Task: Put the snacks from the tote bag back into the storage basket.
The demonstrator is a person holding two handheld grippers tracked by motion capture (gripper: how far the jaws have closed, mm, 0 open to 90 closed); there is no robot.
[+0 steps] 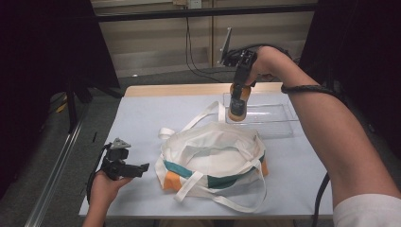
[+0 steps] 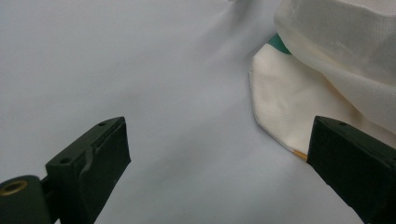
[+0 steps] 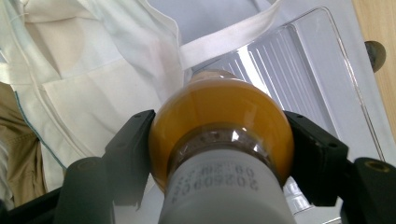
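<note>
A white cloth tote bag with teal and orange patches lies open in the middle of the table, its straps spread out. My right gripper hangs over the bag's far edge, pointing down, shut on a bottle of orange drink with a white cap. In the right gripper view the jaws press both sides of the bottle, with the bag below. My left gripper rests low at the table's front left, open, beside the bag's corner; nothing lies between its jaws.
A clear plastic tray sits at the back right of the table, its ribbed floor just under the bottle. The pale table top ends in a wooden strip at the back. Cables hang behind the table.
</note>
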